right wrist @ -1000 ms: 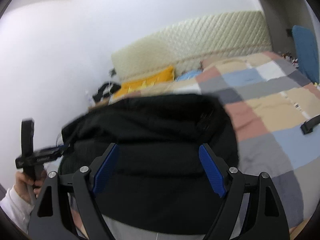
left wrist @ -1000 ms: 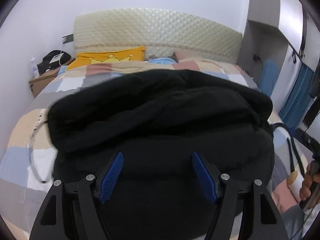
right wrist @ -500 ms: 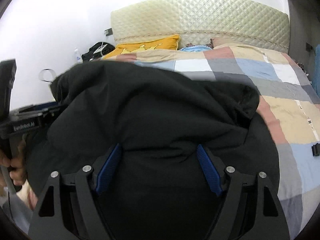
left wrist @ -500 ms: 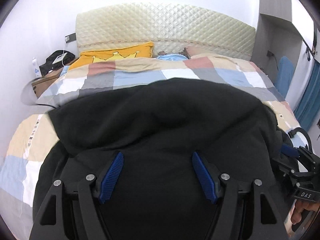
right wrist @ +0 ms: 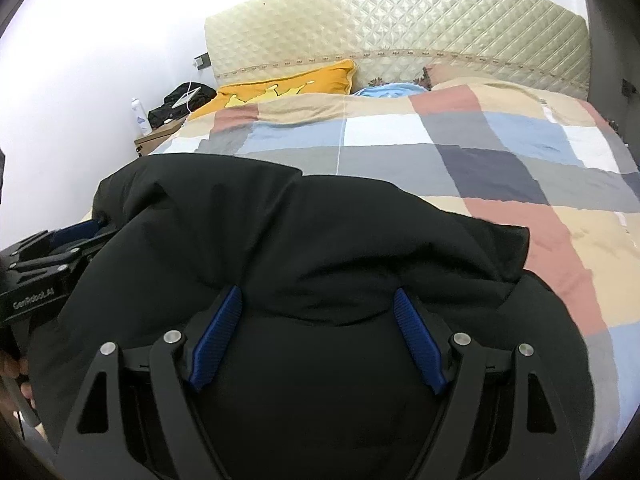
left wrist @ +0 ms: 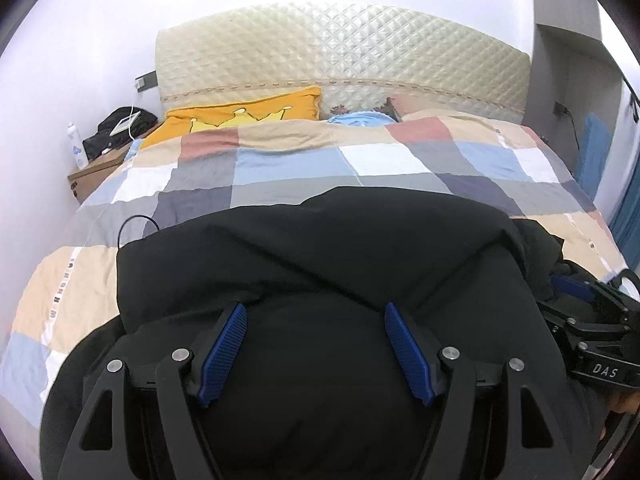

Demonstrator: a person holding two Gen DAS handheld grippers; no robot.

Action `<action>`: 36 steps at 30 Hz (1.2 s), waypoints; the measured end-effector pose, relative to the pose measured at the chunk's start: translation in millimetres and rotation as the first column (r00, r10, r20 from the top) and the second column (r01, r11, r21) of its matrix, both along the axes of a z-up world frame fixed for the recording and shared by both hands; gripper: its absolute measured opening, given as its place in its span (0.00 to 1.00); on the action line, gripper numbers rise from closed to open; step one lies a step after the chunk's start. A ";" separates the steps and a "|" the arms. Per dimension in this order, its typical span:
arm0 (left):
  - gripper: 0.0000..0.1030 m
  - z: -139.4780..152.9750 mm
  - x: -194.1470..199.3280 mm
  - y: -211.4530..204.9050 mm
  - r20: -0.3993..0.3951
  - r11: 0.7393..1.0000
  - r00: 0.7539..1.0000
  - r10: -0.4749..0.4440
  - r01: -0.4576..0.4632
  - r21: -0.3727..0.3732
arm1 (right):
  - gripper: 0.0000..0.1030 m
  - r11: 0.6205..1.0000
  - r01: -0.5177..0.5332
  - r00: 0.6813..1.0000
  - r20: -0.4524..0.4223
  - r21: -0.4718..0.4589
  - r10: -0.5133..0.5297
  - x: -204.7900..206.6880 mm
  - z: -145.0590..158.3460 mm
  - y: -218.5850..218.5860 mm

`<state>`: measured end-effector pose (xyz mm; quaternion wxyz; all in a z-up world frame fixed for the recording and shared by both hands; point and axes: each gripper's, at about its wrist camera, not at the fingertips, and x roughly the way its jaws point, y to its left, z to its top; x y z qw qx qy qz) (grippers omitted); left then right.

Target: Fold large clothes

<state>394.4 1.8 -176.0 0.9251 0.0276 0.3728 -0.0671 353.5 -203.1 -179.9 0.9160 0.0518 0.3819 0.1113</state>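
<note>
The black garment point(left wrist: 320, 280) lies in a folded heap on the near part of the checked quilt point(left wrist: 280, 168), on the side away from the quilted headboard point(left wrist: 340, 52), and it fills the space under and ahead of both grippers. The left gripper point(left wrist: 316, 312) has its blue-padded fingers spread wide with a bulge of the black cloth rising between them; nothing is pinched, and whether the pads touch the fabric cannot be told. The right gripper point(right wrist: 318, 294) is likewise held wide apart over the cloth, gripping nothing. The garment's long axis runs across the bed, roughly parallel to the headboard, with a folded upper layer whose rounded edge faces the headboard. The left wrist view shows the right gripper at the garment's far right end, its blue fingers partly hidden by cloth, and a thin black cord loop point(left wrist: 134, 226) on the quilt. The right wrist view shows the left gripper point(right wrist: 86, 230) at the opposite end, and the layer's corner point(right wrist: 516, 244) overhanging the quilt. A yellow pillow point(left wrist: 248, 114) lies against the headboard.
</note>
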 end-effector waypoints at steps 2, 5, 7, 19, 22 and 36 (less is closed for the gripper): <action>0.70 -5.4 3.3 0.9 0.007 1.000 1.000 0.006 -0.006 -0.006 | 0.77 1.000 -0.003 1.000 -0.003 0.007 0.003 6.0 -4.0 0.6; 0.70 -10.5 5.9 0.2 0.005 1.000 1.000 0.004 -0.004 0.001 | 0.78 1.000 -0.003 1.000 -0.007 -0.004 0.003 7.7 -7.7 4.0; 0.71 -12.1 7.0 1.0 -0.001 1.000 1.000 0.005 -0.005 -0.001 | 0.78 1.000 -0.005 1.000 -0.006 -0.015 0.005 7.4 -8.7 4.4; 0.70 17.5 -4.3 35.4 0.059 0.998 0.997 0.052 -0.054 0.027 | 0.78 0.995 0.046 0.997 0.068 -0.090 -0.040 0.5 14.8 -20.1; 0.70 14.4 2.2 52.5 0.041 0.995 0.995 0.086 -0.087 0.043 | 0.76 0.992 0.119 0.993 0.033 -0.047 -0.117 10.8 8.4 -52.9; 0.74 -22.6 -3.2 89.2 -0.016 0.992 0.991 0.129 -0.129 -0.001 | 0.73 0.990 0.136 0.989 -0.054 -0.024 -0.137 16.3 -33.6 -86.6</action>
